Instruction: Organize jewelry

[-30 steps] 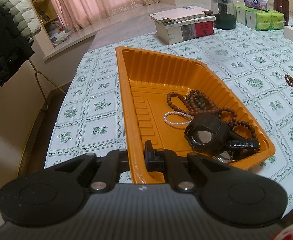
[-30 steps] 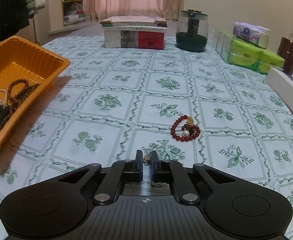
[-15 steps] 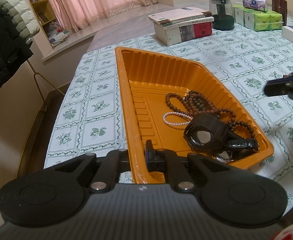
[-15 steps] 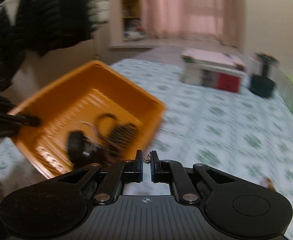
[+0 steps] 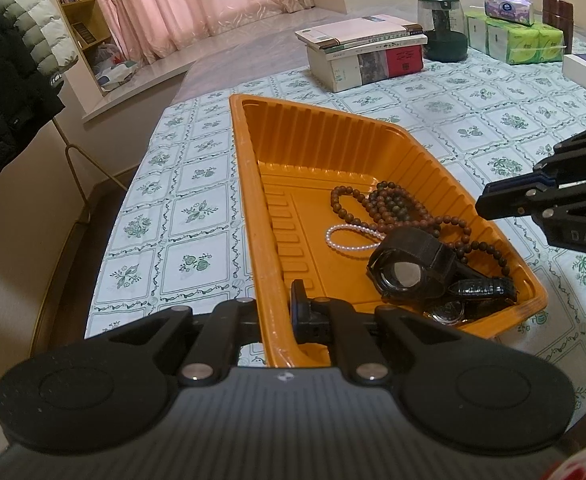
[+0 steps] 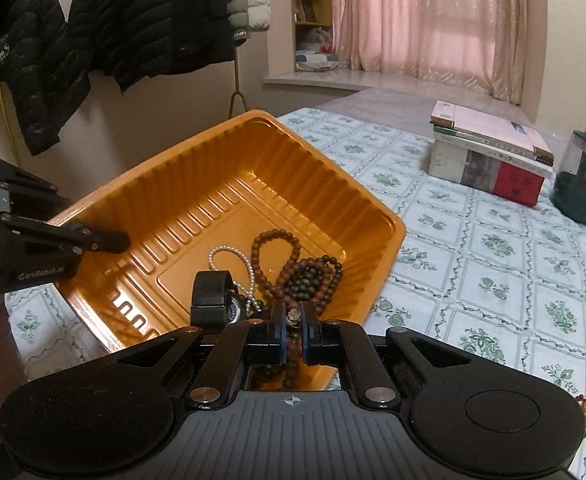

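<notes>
The orange tray (image 5: 249, 208) was viewed closely from its near rim toward 12 o'clock by the left wrist camera, and the same tray (image 6: 389, 240), shared, from the opposite side, at 11 o'clock, by the right.

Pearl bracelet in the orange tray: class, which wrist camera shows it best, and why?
The left wrist view: the pearl bracelet lies as an open loop on the orange tray floor, only its right end tucked under the watch. In the right wrist view it is partly hidden behind the watch strap.

A lived-in home room being shown, pink curtains (image 6: 433, 20) being drawn over a bay window, padded jackets (image 6: 93, 20) being hung by a bookshelf (image 5: 73, 4), a floral-clothed table (image 5: 197, 216) being used.
</notes>
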The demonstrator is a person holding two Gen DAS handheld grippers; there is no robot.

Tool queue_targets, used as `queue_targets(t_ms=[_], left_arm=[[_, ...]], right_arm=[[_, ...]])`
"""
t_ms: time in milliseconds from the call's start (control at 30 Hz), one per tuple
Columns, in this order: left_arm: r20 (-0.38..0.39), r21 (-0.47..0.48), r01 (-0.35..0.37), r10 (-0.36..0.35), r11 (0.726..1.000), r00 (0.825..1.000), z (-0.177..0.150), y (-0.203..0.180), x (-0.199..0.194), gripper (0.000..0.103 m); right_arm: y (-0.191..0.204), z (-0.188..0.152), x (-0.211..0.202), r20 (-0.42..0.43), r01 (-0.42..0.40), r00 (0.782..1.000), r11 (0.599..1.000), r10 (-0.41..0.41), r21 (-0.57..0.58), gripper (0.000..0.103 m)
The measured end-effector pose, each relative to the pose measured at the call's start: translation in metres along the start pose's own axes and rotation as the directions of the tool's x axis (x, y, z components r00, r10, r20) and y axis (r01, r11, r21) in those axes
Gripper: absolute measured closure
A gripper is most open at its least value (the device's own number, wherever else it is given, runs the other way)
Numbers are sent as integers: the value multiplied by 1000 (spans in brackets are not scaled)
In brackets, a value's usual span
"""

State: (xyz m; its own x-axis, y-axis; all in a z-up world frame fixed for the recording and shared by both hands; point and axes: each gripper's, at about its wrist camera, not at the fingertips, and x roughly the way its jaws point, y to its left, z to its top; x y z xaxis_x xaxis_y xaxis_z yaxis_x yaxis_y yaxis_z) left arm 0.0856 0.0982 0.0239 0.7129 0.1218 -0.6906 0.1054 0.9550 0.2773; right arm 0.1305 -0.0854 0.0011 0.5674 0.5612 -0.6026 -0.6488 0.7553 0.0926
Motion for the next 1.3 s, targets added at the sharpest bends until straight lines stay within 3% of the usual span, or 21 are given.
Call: queue_targets(t_ms=[367,400,433,500,667,867,1067,1200,1300], left_arm=[[1,0,0,0,1000,1000,0,0,0,96],[1,0,0,0,1000,1000,0,0,0,96],[2,0,0,0,1000,1000,0,0,0,96],[3,1,0,0,1000,1000,1,-1,0,96],[3,0,0,0,1000,1000,1,-1,0,96],[5,3,1,-1,1000,1000,1,-3,-1,96],[5,9,-2,2,1000,1000,3,-4,-2,96],[5,12,-5,4,1000,1000,3,-4,-3,96],[5,12,-5,5,1000,1000,4,-5,-3,96]], right_arm=[[3,4,0,6,-25,1000,1000,25,-6,95],[2,4,0,4,-33,999,999,33,-3,88],[1,4,-1,12,-29,1000,1000,29,-1,69],[-4,3,-7,49,-13,999,1000,12,21,48],[-31,-4,-23,82,42,995,991,-53,130,48],[-76,-36,-42,32,146,987,954,-160,262,48],[-132,-78,-69,-37,278,957,869,-288,410,48],[-167,-95,-86,-54,354,926,808,-374,470,48],[-185,-101,-92,-66,382,913,787,-402,485,56]])
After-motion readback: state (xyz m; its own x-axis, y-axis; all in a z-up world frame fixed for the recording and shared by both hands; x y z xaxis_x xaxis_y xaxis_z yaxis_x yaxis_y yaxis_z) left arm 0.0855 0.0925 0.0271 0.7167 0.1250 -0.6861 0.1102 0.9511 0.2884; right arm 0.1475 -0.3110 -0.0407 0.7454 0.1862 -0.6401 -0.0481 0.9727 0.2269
